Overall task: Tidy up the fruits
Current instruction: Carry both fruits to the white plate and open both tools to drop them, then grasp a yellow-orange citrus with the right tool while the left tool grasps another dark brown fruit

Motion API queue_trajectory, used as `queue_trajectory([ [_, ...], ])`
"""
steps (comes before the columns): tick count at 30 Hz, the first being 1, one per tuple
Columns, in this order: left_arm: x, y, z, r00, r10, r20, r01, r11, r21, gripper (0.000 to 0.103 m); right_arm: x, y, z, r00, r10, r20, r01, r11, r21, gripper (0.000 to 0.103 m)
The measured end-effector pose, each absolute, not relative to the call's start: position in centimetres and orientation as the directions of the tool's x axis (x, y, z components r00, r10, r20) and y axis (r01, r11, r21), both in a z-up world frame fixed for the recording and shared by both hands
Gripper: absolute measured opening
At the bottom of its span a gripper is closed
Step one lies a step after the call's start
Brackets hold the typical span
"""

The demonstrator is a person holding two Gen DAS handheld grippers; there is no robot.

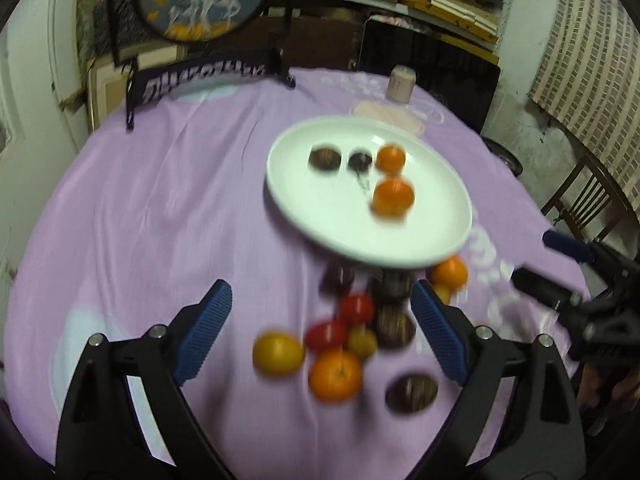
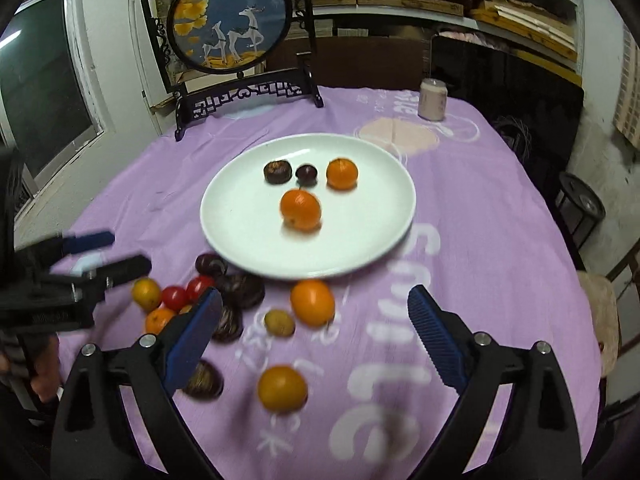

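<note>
A white plate (image 1: 320, 216) (image 2: 248, 232) sits mid-table holding two oranges (image 2: 301, 209) and two dark round fruits (image 2: 277, 172). In front of it lies a loose pile: red tomatoes (image 1: 356, 308) (image 2: 175, 297), oranges (image 1: 335, 374) (image 2: 312, 302), a yellow fruit (image 1: 278, 354) and dark brown fruits (image 1: 411, 393) (image 2: 244, 290). My left gripper (image 1: 320, 292) (image 2: 128, 251) hovers open above the pile with nothing between its fingers. My right gripper (image 2: 315, 295) (image 1: 534, 258) is open too, over the cloth near an orange, holding nothing.
A lilac tablecloth (image 2: 480, 240) covers the table. At the back stand a round deer picture on a black stand (image 2: 228, 20) and a pale jar (image 2: 432, 100). A wooden chair (image 1: 580, 204) is off the table's right side.
</note>
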State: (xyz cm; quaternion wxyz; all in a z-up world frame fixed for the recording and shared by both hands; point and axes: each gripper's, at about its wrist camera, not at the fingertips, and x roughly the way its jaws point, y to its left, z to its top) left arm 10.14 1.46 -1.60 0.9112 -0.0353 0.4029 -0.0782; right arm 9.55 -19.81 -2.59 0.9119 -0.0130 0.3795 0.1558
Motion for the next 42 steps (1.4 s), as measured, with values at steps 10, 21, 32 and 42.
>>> queue_trajectory([
  [10,5.6,3.4,-3.4,0.643,-0.166,-0.748,0.1,0.986,-0.134,0.092,6.4,-18.1,-6.1,0.599,0.264,-0.756,-0.308,0.947,0.086,0.094],
  [21,4.1,1.4,-4.1,0.606,-0.197,-0.77,0.157,0.979,-0.127,0.092,7.8,-17.7,-10.3,0.554,0.277,-0.785,-0.302,0.946,0.121,0.036],
  [32,4.3,-4.3,-5.2,0.553,-0.199,-0.809,0.235,0.969,-0.078,0.092,3.8,-24.3,-8.5,0.614,0.254,-0.747,-0.205,0.966,0.16,0.036],
  [42,6.5,-8.0,-8.6,0.504,-0.099,-0.858,0.224,0.974,0.02,0.049,2.4,-27.6,-8.5,0.62,0.301,-0.724,-0.191,0.953,0.234,0.036],
])
